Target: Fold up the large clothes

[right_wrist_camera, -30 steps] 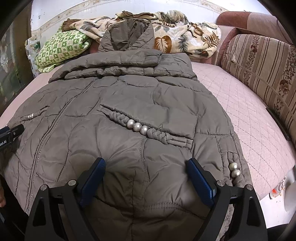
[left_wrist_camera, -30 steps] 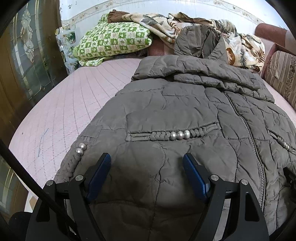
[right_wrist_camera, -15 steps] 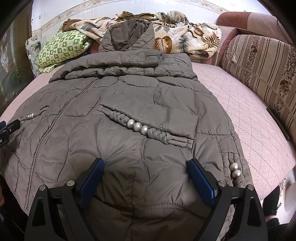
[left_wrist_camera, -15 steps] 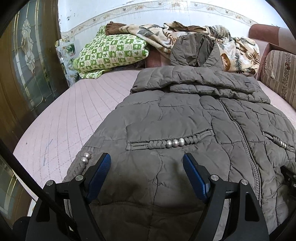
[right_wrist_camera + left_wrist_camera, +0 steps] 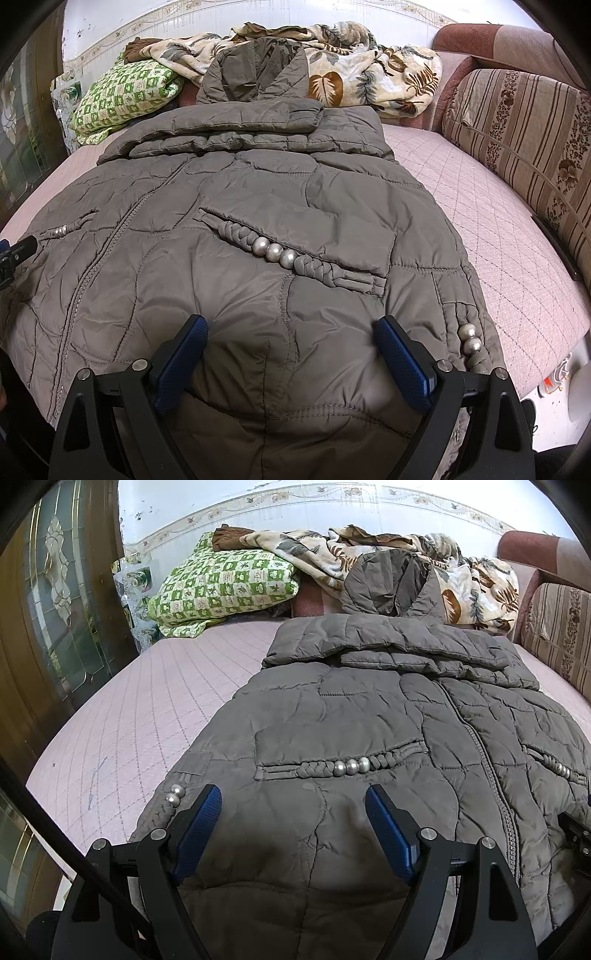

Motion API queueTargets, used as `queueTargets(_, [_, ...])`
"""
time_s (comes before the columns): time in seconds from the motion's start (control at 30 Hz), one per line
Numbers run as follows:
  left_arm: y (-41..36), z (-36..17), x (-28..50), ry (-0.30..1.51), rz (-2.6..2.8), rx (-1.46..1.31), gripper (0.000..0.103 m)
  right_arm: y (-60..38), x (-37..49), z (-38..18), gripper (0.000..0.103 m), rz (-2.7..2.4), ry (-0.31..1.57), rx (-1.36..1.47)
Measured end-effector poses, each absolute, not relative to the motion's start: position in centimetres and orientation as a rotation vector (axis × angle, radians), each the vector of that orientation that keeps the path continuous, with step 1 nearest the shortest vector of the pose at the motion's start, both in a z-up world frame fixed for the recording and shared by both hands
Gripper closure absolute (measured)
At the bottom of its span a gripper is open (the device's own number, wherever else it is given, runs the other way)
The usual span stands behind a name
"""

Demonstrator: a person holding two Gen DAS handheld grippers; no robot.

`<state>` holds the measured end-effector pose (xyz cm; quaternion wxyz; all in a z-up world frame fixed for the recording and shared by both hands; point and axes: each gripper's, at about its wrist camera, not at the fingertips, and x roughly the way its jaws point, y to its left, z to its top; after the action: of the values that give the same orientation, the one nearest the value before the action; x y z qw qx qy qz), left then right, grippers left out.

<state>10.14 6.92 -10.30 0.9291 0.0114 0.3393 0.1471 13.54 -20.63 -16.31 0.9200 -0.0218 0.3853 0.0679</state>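
lying flat on the pink quilted bed was the grey quilted coat, front up, zipped, hood propped against the leaf-print blanket at the far end. sleeves were folded across the chest just below the hood.

left gripper hovered over the hem near the coat's left-hand edge in its view, fingers spread wide, nothing between them but coat surface below. couldn't tell if the tips touched the fabric. right gripper sat over the hem on the other side, also spread wide and holding nothing; contact equally unclear.

hard to see:
- hem itself was hidden under both gripper bodies at the bottom of each view.
- braided pocket trim with three silver beads was clear; the matching pocket was only partly visible at the frame edge in the left wrist view.
- side beads were partly cut by the right gripper's finger mount.
- a dark piece of the other gripper poked in at each view's edge, too cropped to read.
- green checked pillow was half buried under the blanket.
- striped sofa cushion was cut off by the fisheye rim.
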Motion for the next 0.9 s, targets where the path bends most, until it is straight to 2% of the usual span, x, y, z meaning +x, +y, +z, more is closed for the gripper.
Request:
queueTargets(0.53, [6.4, -9.5, 10.8, 0.715, 0.247, 0.004, 0.024, -20.7, 13.6, -16.3, 0.008, 0.140, 0.794, -0.046])
queueTargets(0.7, [5.8, -6.6, 13.2, 0.708, 0.183, -0.014, 0.024, -20.7, 14.3, -15.8, 0.008, 0.150, 0.844, -0.044])
queueTargets(0.9, [5.4, -1.4, 19.1, 0.679, 0.139, 0.014, 0.023, -22.0, 15.5, -12.5, 0.007, 0.204, 0.878, 0.034])
